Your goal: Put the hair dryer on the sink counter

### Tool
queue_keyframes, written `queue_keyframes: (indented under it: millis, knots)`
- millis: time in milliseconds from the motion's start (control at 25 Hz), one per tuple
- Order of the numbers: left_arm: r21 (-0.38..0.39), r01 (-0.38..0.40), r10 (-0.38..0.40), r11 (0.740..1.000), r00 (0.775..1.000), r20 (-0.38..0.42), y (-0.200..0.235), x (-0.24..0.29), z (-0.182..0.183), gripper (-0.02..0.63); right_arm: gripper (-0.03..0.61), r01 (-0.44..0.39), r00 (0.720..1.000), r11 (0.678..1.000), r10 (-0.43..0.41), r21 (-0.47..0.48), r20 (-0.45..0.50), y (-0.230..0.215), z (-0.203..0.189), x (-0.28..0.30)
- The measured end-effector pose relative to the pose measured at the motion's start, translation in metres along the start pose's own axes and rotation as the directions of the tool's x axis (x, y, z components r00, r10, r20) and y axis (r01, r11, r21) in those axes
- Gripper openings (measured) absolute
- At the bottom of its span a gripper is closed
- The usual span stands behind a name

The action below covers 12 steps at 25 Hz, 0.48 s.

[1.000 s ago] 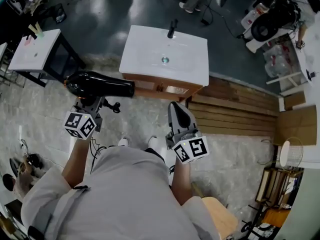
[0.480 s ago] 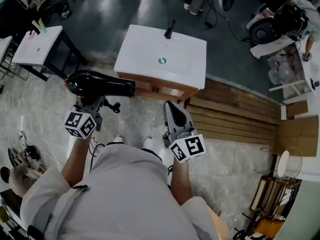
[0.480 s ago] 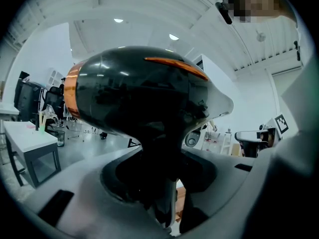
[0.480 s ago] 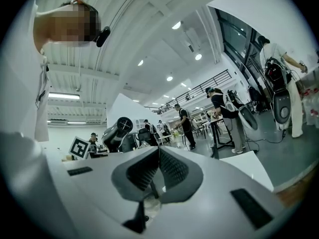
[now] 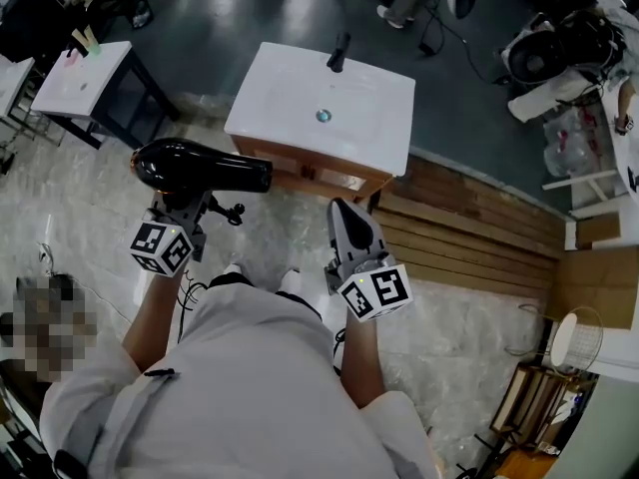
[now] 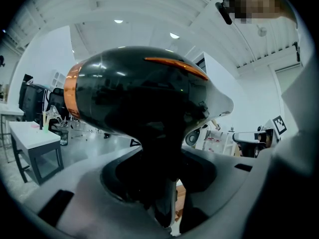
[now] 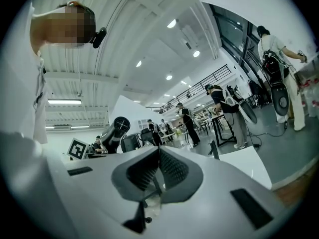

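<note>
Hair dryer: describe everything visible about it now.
The hair dryer is glossy black, plastic by the look, with an orange band round its wider end. It lies level in the air, handle down and clamped in the left gripper, short of the white sink counter, touching nothing else.

a pale grey short-sleeved top [image 5: 240,387]; the left tool [image 5: 193,204] and the right tool [image 5: 344,210] are grey, each bearing a white cube [image 5: 160,248] with black square markers.
</note>
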<state>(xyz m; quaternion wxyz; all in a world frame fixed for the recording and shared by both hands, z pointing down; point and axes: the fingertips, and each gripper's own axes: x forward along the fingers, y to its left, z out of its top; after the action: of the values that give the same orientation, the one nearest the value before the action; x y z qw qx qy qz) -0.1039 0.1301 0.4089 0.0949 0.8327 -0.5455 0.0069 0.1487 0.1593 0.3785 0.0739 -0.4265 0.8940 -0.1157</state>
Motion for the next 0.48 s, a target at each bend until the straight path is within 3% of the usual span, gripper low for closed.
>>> queue_keyframes:
  millis: [480]
  knots:
    - [-0.002,-0.042,0.042,0.999,0.999,-0.006,-0.018,0.0,-0.007,0.17,0.008,-0.03,0.999,1.0,0.03,0.01,-0.027,-0.017,-0.007,-0.012]
